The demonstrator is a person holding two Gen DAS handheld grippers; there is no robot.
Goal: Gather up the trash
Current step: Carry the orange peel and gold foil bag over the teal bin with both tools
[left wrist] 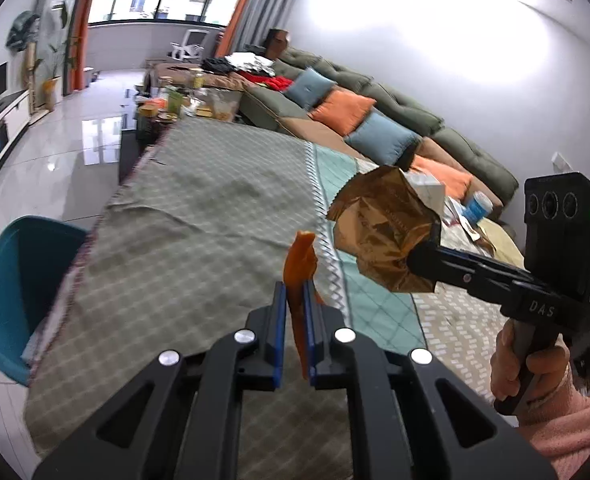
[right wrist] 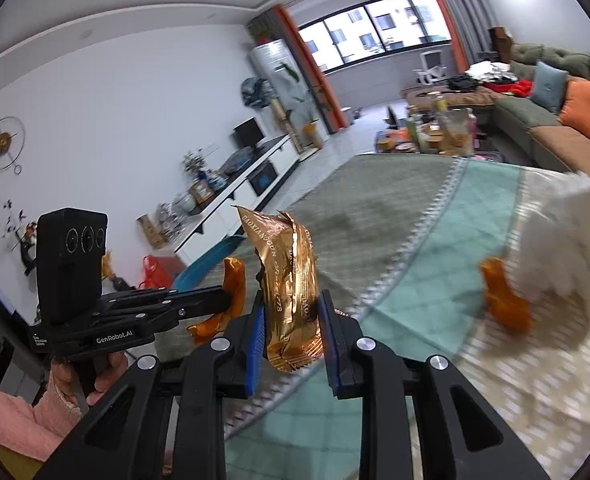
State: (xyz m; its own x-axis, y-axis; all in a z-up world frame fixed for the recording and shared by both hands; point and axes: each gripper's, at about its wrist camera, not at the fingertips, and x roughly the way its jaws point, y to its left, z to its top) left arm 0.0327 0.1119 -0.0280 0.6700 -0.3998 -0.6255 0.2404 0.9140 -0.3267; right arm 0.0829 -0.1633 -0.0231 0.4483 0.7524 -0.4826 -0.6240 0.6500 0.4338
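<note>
My left gripper (left wrist: 294, 292) is shut on a strip of orange peel (left wrist: 300, 260) and holds it above the checked tablecloth (left wrist: 199, 208). My right gripper (right wrist: 291, 304) is shut on a crumpled gold snack wrapper (right wrist: 291, 280), also lifted off the table. In the left wrist view the wrapper (left wrist: 383, 232) hangs from the right gripper (left wrist: 419, 256) just right of the peel. In the right wrist view the left gripper (right wrist: 227, 300) holds its peel (right wrist: 233, 288) just left of the wrapper. A teal bin (left wrist: 11, 288) stands on the floor off the table's left edge.
On the table to the right lie another orange peel piece (right wrist: 505, 300) and crumpled white tissue (right wrist: 563, 248), with a carton (left wrist: 429, 190) and more litter (left wrist: 475, 208) behind. A sofa (left wrist: 375, 120) runs along the right wall. Jars and food (left wrist: 187, 104) crowd the far table.
</note>
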